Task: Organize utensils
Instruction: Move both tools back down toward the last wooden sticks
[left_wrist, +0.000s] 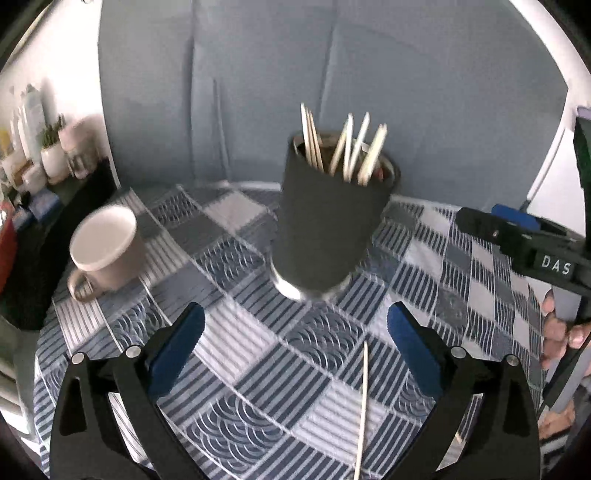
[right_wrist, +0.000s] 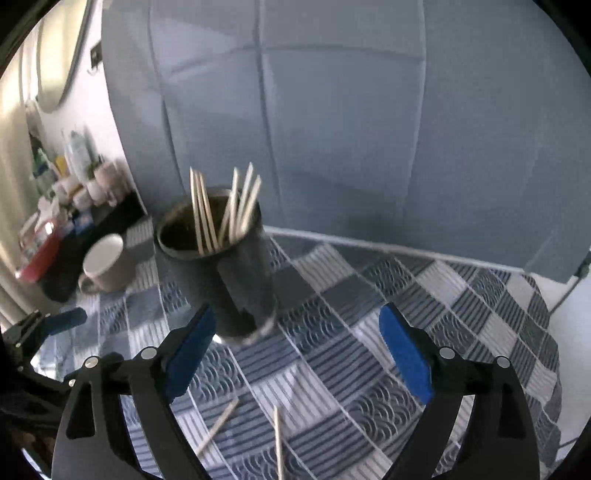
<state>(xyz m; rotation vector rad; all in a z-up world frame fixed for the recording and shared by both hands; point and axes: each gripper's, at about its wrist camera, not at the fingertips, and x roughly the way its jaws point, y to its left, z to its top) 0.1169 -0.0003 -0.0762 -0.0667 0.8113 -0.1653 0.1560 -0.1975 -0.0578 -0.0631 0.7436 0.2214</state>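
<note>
A dark tumbler (left_wrist: 325, 229) stands on the checked tablecloth (left_wrist: 258, 350) and holds several wooden chopsticks (left_wrist: 347, 151). It also shows in the right wrist view (right_wrist: 225, 277), with the chopsticks (right_wrist: 225, 210) in it. My left gripper (left_wrist: 295, 325) is open and empty, just in front of the tumbler. One loose chopstick (left_wrist: 362, 406) lies on the cloth between its fingers. My right gripper (right_wrist: 297, 332) is open and empty, with the tumbler just ahead of its left finger. Two loose chopsticks (right_wrist: 218, 428) (right_wrist: 277, 443) lie below it. The right gripper shows at the right edge of the left wrist view (left_wrist: 517, 236).
A beige mug (left_wrist: 105, 251) stands on the cloth at the left; it also shows in the right wrist view (right_wrist: 105, 264). A grey padded backrest (left_wrist: 332, 92) rises behind the table. A cluttered dark shelf (left_wrist: 44, 173) with bottles and jars stands at the far left.
</note>
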